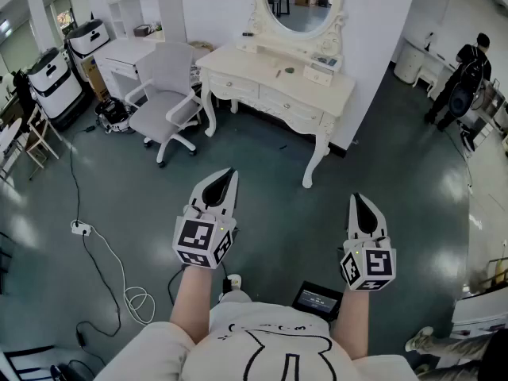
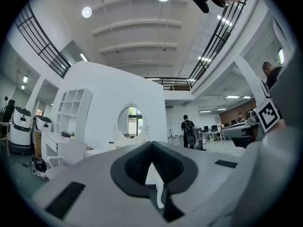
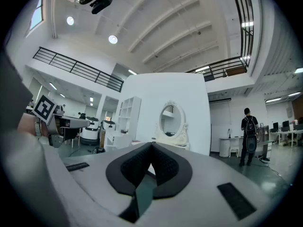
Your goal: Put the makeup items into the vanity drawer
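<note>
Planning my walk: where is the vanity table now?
In the head view the vanity table stands ahead at top centre against the white wall, under its oval mirror, with the white office chair to its left.

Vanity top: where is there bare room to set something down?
Bare: the vanity top, left half, between the mirror and the front edge. Crowded: below the mirror's right side, around the small items and box.
</note>
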